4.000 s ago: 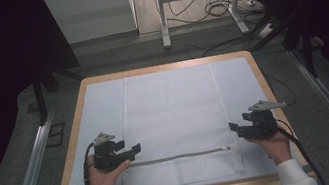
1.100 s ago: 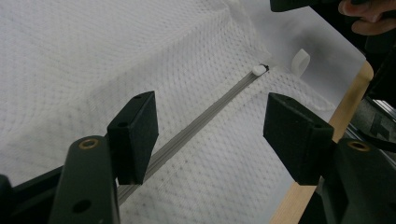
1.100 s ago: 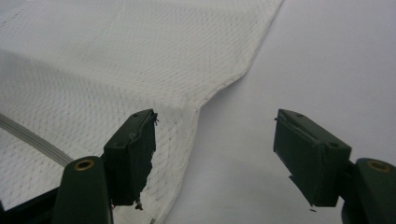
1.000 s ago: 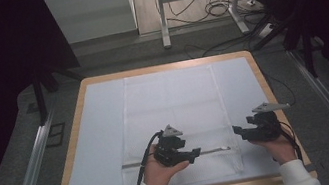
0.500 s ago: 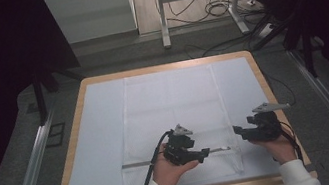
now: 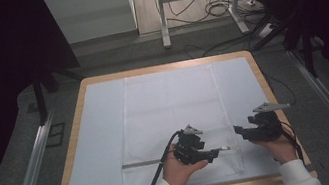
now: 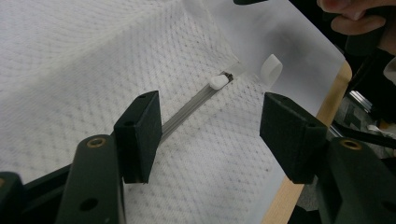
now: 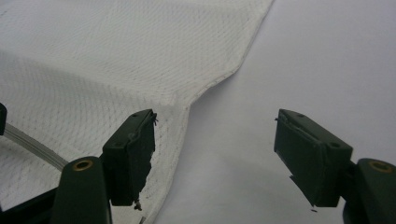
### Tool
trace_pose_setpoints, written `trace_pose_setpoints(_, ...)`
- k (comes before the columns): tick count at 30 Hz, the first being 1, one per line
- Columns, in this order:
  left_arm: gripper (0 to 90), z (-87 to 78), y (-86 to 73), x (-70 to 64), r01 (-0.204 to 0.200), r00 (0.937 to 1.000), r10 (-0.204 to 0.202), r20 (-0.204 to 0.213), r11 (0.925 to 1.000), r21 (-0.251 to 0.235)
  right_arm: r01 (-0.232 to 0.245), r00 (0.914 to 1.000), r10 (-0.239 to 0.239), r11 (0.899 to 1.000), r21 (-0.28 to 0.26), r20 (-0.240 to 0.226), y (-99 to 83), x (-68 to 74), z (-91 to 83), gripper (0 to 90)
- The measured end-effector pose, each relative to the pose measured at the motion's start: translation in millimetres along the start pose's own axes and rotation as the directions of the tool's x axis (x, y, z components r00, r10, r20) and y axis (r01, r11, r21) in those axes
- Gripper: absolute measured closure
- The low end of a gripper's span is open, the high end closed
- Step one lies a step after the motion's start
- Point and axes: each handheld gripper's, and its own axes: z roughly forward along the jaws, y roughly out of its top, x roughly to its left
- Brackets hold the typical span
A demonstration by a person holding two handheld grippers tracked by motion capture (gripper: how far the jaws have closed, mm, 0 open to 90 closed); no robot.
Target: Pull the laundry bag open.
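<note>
Hand-held gripper (image 7: 210,135) — white mesh bag (image 7: 84,65)

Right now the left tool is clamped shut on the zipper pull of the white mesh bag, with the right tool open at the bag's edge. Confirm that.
Not quite. The left tool is open, its jaws apart short of the zipper pull on the white mesh bag, as the left gripper view shows. The right tool is open at the bag's edge.

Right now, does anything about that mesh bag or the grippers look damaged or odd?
The right gripper has chipped, ragged pads. The mesh bag lies flat, though its right edge bows slightly.
</note>
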Motion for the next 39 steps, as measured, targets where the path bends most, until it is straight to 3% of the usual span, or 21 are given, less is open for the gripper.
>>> trace_pose_setpoints(27,43.1,30.8,10.5,-3.2,0.061,0.9963,-0.064,0.057,0.9970,0.048,-0.013,0.9997,0.013,1.000,-0.003,0.021,-0.8,-4.6,-2.7,27.8)
trace_pose_setpoints(39,48.2,39.4,14.1,-5.5,0.071,0.9959,-0.074,0.051,0.9956,0.060,-0.010,0.9996,0.010,1.000,-0.003,0.027,-0.9,-4.8,-2.4,27.8)
